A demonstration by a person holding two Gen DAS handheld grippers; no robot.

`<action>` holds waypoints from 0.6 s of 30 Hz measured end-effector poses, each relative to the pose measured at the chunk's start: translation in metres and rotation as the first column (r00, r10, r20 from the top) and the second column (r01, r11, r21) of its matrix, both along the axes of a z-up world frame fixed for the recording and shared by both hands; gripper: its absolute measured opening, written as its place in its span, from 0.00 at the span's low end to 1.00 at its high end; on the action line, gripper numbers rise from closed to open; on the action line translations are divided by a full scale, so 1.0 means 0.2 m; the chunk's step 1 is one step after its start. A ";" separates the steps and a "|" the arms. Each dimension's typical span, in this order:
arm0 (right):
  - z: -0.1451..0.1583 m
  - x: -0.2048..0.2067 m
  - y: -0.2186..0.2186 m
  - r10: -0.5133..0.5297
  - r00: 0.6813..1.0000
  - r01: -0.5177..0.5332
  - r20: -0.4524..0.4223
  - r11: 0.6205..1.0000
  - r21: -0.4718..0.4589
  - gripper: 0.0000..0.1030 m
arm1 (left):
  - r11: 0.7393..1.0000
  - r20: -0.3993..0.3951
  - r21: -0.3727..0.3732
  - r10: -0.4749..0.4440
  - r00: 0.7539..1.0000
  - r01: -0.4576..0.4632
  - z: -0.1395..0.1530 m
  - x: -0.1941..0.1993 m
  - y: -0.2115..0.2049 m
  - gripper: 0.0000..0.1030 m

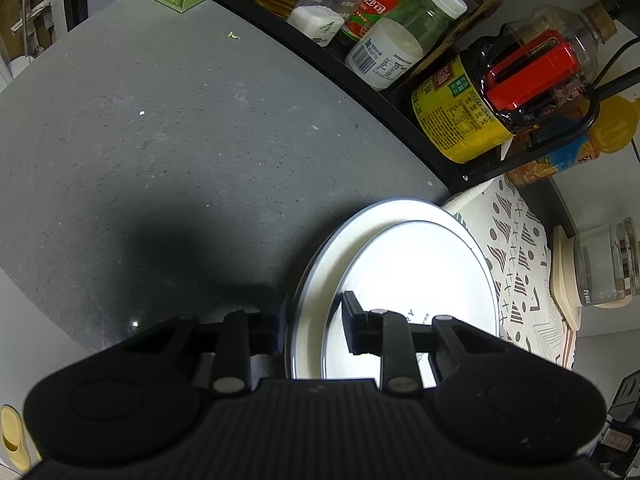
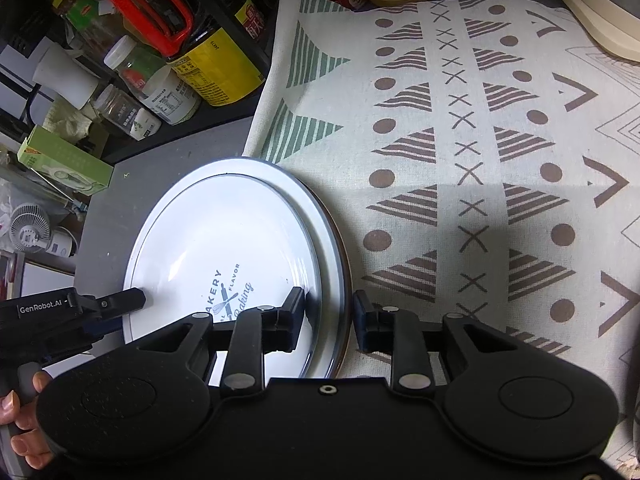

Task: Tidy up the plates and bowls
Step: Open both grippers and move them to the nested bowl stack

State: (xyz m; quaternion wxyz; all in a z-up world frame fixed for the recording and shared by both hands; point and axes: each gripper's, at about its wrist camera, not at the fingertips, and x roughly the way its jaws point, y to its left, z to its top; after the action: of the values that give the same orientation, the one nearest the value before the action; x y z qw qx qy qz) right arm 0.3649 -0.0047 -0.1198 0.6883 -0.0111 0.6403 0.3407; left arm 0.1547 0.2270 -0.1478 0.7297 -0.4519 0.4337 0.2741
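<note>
Two white plates are stacked on the grey counter: a smaller plate (image 2: 224,240) with "Bakery" print lies on a larger plate (image 2: 334,240). Both also show in the left wrist view, the smaller plate (image 1: 416,272) on the larger plate (image 1: 320,264). My left gripper (image 1: 314,320) is open and straddles the stack's left rim, one finger over the plate and one outside. It appears in the right wrist view (image 2: 120,304) at the stack's left edge. My right gripper (image 2: 329,312) is open and straddles the stack's right rim.
A patterned cloth (image 2: 480,160) lies right of the plates. A black rack (image 1: 360,80) with bottles and jars runs along the back. A green box (image 2: 64,162) sits behind the plates. A glass jar on a wooden coaster (image 1: 600,268) stands at far right.
</note>
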 end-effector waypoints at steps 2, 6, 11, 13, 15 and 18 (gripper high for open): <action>0.01 0.00 -0.01 -0.007 1.000 0.007 0.000 1.000 0.004 0.27 | 1.000 -0.006 0.001 -0.004 1.000 0.004 0.00 0.00 0.00 0.26; 0.06 0.01 -0.04 -0.024 1.000 0.024 0.000 0.999 0.038 0.46 | 1.000 -0.038 0.010 -0.023 0.999 0.024 0.02 0.02 0.00 0.33; 0.16 0.01 -0.08 -0.039 0.998 0.035 0.046 0.995 0.089 0.58 | 0.997 -0.068 0.060 -0.039 0.997 0.043 0.11 0.04 0.00 0.61; 0.20 0.02 -0.11 -0.052 0.997 0.045 0.060 0.993 0.106 0.60 | 0.995 -0.072 0.084 -0.050 0.996 0.056 0.15 0.05 -0.01 0.72; 0.23 0.03 -0.13 -0.054 0.996 0.046 0.071 0.992 0.115 0.72 | 0.994 -0.085 0.093 -0.052 0.995 0.060 0.18 0.06 -0.02 0.75; 0.26 0.03 -0.15 -0.052 0.995 0.041 0.084 0.991 0.125 0.83 | 0.992 -0.085 0.102 -0.071 0.994 0.079 0.21 0.07 -0.04 0.77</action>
State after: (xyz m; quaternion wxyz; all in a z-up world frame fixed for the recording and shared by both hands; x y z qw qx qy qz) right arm 0.3708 -0.0348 -0.0678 0.7227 0.0316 0.5877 0.3624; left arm 0.1693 0.2183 -0.1054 0.7439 -0.3848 0.4648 0.2871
